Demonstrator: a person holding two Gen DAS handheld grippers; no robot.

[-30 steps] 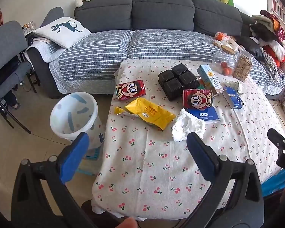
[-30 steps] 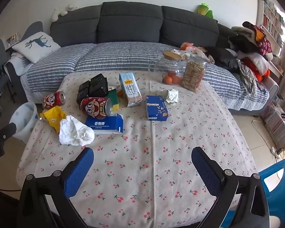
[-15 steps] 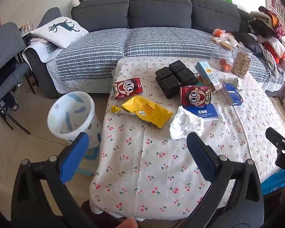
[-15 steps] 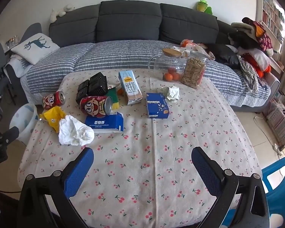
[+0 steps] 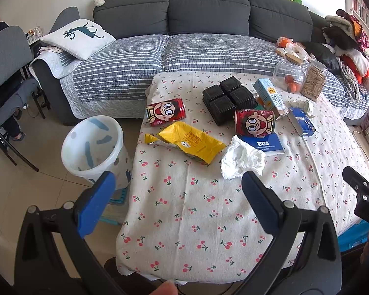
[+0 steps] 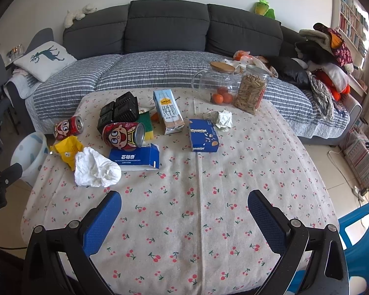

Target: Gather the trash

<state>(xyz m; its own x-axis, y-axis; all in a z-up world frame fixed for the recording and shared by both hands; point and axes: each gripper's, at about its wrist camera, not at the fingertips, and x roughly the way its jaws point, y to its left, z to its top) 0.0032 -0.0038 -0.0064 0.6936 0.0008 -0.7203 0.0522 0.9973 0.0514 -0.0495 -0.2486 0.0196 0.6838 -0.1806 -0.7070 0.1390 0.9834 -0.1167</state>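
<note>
Both tools hover over the near edge of the table with the cherry-print cloth (image 6: 209, 221), holding nothing. The left gripper (image 5: 177, 196) has its blue pads spread wide; the right gripper (image 6: 184, 211) is spread just as wide. Trash lies at the table's 9 to 10 o'clock side: a crumpled white tissue (image 5: 242, 158) nearest, a torn yellow snack bag (image 5: 191, 142) just beside it toward 9, and a red cartoon-face drink can on its side (image 5: 166, 111) beyond the bag. A second red cartoon can (image 6: 124, 135) rests on a flat blue tissue pack (image 6: 135, 157). Behind these sits a black plastic compartment tray (image 5: 228, 98), at 12 o'clock a pale blue milk carton (image 6: 168, 111) lying tilted, and a small blue snack box (image 6: 203, 135) near a balled-up greyish paper wad (image 6: 221, 120). Toward 1 o'clock stand a glass jar with oranges (image 6: 217, 86) and a clear jar of sticks (image 6: 252, 89), touching. A translucent white bin with blue marks (image 5: 92, 145) stands on the floor off the table's 9 o'clock edge.
</note>
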